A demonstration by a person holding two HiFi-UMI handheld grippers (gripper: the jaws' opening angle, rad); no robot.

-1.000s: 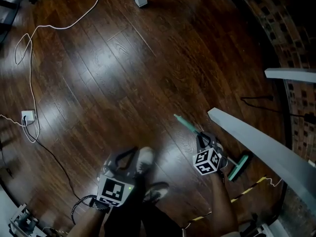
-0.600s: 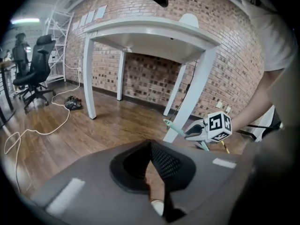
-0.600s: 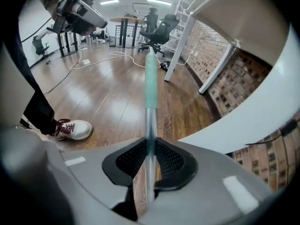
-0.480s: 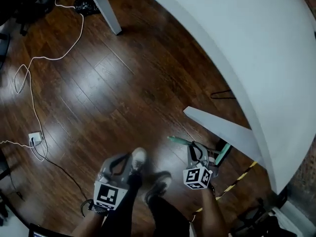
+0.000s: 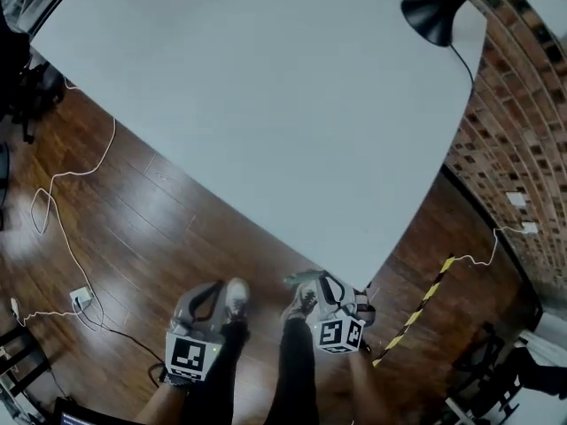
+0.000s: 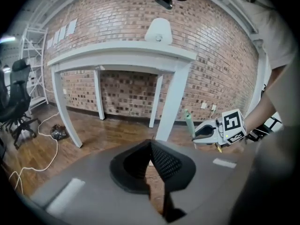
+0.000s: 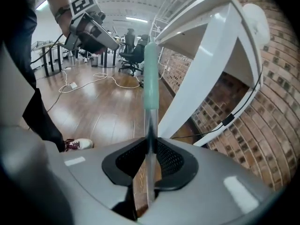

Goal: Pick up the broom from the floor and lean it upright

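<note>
The right gripper (image 7: pixel 149 161) and left gripper (image 6: pixel 152 165) have been lifted off the floor (image 5: pixel 133 228), up beside the white table (image 5: pixel 266 104). The broom (image 7: pixel 150 78) is clamped in the right jaws, its handle rising ahead of them. The left jaws are closed on nothing.

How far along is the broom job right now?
Pickup looks done: the right gripper clamps the broom by its handle, raised beside the white table. The left gripper is shut and empty. Leaning it upright remains; its head is out of view.
</note>
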